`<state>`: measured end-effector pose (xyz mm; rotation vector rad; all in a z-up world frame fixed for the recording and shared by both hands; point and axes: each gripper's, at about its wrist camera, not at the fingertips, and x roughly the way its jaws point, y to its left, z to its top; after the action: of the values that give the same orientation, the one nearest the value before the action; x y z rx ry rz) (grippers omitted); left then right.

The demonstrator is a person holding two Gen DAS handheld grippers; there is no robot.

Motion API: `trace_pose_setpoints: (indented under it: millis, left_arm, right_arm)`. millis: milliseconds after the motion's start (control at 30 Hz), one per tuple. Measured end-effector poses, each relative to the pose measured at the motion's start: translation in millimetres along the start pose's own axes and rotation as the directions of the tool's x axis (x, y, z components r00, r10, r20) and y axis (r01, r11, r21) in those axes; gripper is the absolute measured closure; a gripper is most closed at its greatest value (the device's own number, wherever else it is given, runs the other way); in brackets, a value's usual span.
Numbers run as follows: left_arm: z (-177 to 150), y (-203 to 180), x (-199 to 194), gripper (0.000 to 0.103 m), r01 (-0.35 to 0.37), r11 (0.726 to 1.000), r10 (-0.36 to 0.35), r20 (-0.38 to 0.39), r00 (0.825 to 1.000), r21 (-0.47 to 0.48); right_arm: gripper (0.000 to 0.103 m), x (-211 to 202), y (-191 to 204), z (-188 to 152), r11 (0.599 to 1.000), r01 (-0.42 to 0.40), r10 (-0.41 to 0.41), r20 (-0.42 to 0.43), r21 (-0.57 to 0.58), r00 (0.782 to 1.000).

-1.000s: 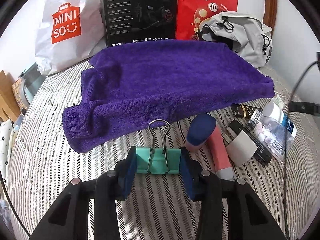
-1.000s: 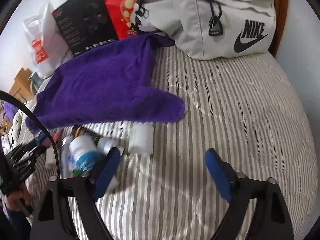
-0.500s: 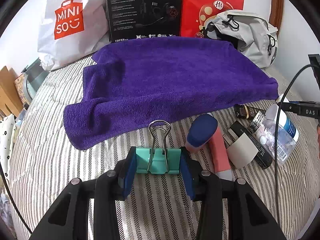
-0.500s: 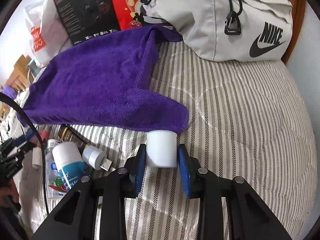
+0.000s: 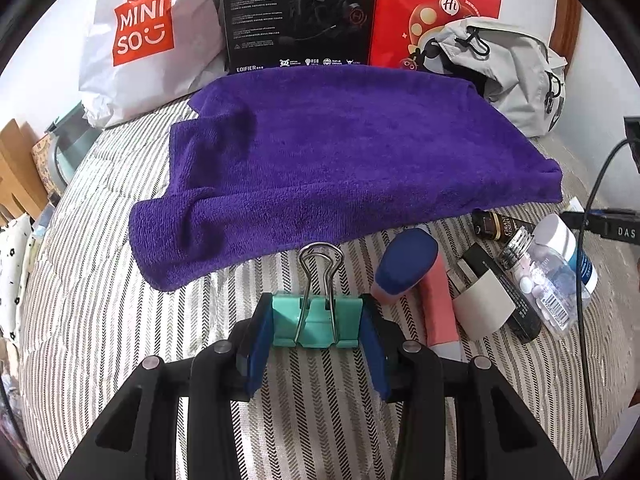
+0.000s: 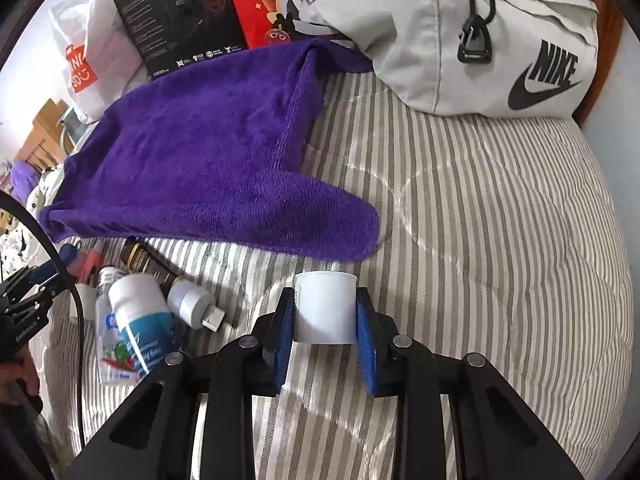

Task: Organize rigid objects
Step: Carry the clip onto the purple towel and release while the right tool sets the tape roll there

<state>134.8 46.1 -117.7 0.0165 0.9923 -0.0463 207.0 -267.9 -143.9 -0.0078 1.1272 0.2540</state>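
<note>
The right gripper, which stood wide open over the striped bed cover a second ago, is now clamped on the small white cylindrical container, just in front of the purple terry towel. The left gripper still pinches the teal metal binder clip, unchanged. The clutter of bottles lies left, apart.

Striped bedding right open; purple towel ahead, bottle clutter left.
</note>
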Motion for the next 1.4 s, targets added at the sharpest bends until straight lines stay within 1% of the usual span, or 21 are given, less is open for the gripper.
trace_pose_setpoints:
  millis: [100,233,367,600,767,867,1033,1167,1400]
  left_arm:
    - [-2,2,-3,0.064,0.010,1.000,-0.010,-0.014,1.000,-0.003]
    - [-7,11,-12,0.064,0.042,0.998,-0.043,-0.019,0.999,-0.036]
    - [-8,18,-25,0.064,0.035,0.998,-0.036,-0.006,0.999,-0.044]
    - [2,32,-54,0.064,0.045,0.997,-0.041,0.045,0.998,-0.069]
    - [21,35,-61,0.064,0.056,0.996,-0.051,0.081,0.995,-0.065]
    - [39,39,-57,0.064,0.049,0.997,-0.044,0.087,0.995,-0.065]
    - [72,41,-43,0.064,0.067,0.996,-0.062,0.094,0.994,-0.051]
    - [101,40,-23,0.064,0.075,0.996,-0.071,0.097,0.993,-0.038]
    - [134,42,14,0.064,0.102,0.993,-0.098,0.083,0.992,-0.052]
  right_arm:
    - [0.074,-7,-1,-8,1.000,-0.011,0.011,0.000,0.016,1.000]
    - [0.074,-22,0,-15,0.999,-0.046,0.046,0.029,0.026,0.999]
    - [0.074,-40,9,-17,0.997,-0.082,0.082,0.062,0.007,0.995]
    - [0.074,-52,30,-5,0.990,-0.137,0.140,0.096,-0.029,0.986]
    - [0.074,-53,42,9,0.986,-0.153,0.158,0.104,-0.062,0.982]
    - [0.074,-51,47,22,0.985,-0.159,0.166,0.109,-0.074,0.980]
    - [0.074,-45,53,52,0.981,-0.165,0.176,0.114,-0.102,0.978]
    - [0.074,-32,58,83,0.982,-0.137,0.153,0.115,-0.134,0.982]
    - [0.074,1,64,121,0.981,-0.133,0.149,0.113,-0.140,0.982]
